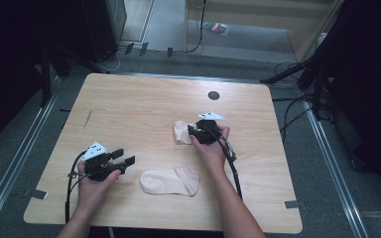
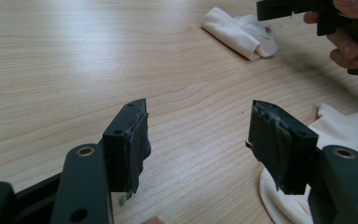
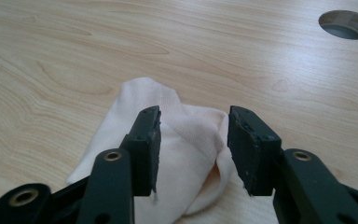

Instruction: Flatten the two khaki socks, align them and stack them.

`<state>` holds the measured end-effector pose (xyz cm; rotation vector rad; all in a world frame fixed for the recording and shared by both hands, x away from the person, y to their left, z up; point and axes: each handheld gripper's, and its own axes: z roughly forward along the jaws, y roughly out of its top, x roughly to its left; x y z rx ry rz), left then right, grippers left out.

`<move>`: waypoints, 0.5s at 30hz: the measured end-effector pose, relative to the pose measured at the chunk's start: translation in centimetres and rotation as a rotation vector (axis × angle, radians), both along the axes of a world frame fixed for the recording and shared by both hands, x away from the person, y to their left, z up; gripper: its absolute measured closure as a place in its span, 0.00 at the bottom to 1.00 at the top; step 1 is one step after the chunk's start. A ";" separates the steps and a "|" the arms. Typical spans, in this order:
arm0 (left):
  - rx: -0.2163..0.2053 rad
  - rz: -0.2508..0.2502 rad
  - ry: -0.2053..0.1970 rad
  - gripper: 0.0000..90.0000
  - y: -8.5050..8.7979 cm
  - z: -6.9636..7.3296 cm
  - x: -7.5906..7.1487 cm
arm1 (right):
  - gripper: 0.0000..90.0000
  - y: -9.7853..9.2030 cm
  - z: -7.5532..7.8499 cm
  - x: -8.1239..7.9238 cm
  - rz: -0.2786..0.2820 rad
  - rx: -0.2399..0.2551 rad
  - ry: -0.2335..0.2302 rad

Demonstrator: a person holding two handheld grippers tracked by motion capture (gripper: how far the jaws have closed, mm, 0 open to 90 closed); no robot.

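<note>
Inspection began at the right gripper, whose black jaws stood apart with nothing pressed between them, poised just over the folded pale-pink fabric sock; the placement suggested a grasp in preparation. That sock lay toward the far middle of the light wooden table, partly under the right hand. The left gripper was likewise open and empty, held low near the table's left front, probably waiting its turn. A second, flat pale-pink fabric sock lay near the front edge, between the two forearms. The right gripper view revealed the fold and the weave of the cloth, while the high view gave both socks' positions.
</note>
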<state>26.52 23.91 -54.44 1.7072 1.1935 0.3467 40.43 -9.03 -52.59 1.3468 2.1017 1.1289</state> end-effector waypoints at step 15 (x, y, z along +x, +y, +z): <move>-0.061 0.032 0.019 0.43 -0.5 0.2 1.2 | 0.99 2.0 -0.4 -0.3 0.048 -0.117 -0.010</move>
